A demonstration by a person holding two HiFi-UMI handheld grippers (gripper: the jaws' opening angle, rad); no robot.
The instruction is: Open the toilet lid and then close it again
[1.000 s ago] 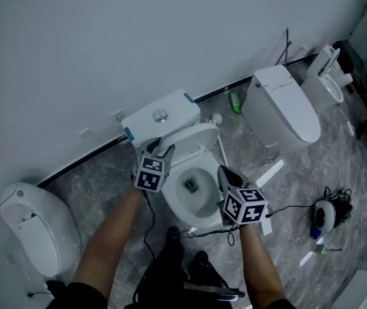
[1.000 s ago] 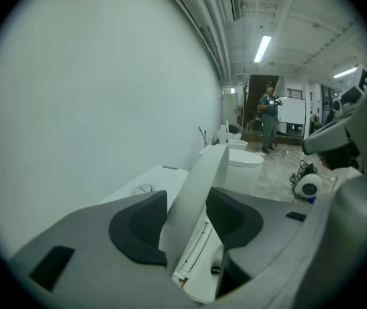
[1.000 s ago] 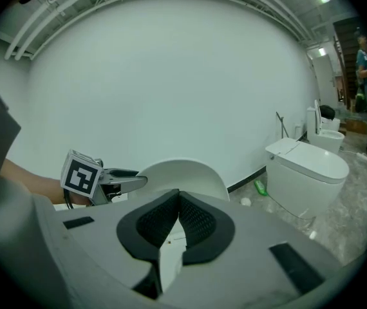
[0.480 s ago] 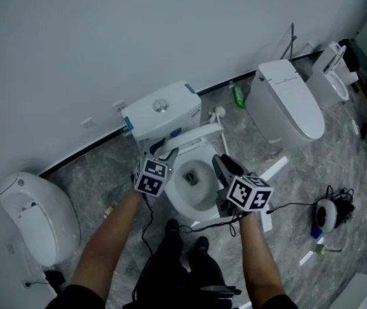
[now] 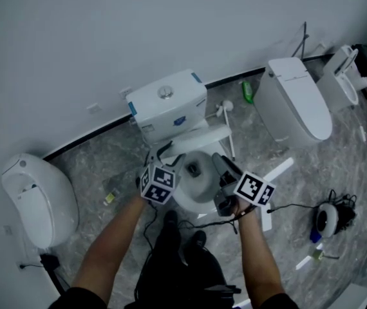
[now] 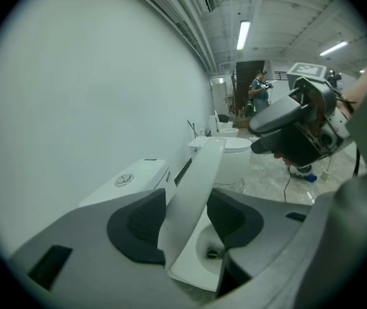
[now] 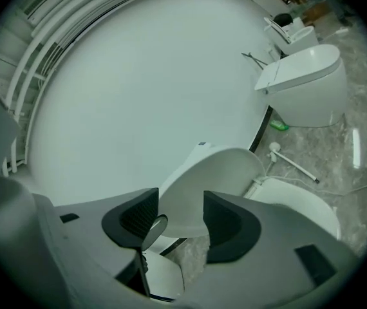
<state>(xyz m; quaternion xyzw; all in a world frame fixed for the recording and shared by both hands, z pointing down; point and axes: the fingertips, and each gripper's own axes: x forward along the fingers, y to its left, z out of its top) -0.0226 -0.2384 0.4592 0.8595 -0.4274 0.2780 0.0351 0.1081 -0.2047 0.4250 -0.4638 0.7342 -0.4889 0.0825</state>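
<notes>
Your left claw [image 6: 185, 221] is clamped on the toilet lid [image 6: 199, 166]; the lid's edge runs between its pads, tilted partway over the bowl [image 6: 190, 272] just below the jaws; your right claw [image 7: 180, 224] stands open, its jaws having just been opening; the lid's rounded face shows through its gap, neither pad pressing it; beyond both claws sits the cistern [image 5: 167, 108] with its flush button [image 5: 165, 93], against the white wall [image 5: 106, 31]; a second toilet [image 5: 299, 102] stands well off the right claw's right side.
</notes>
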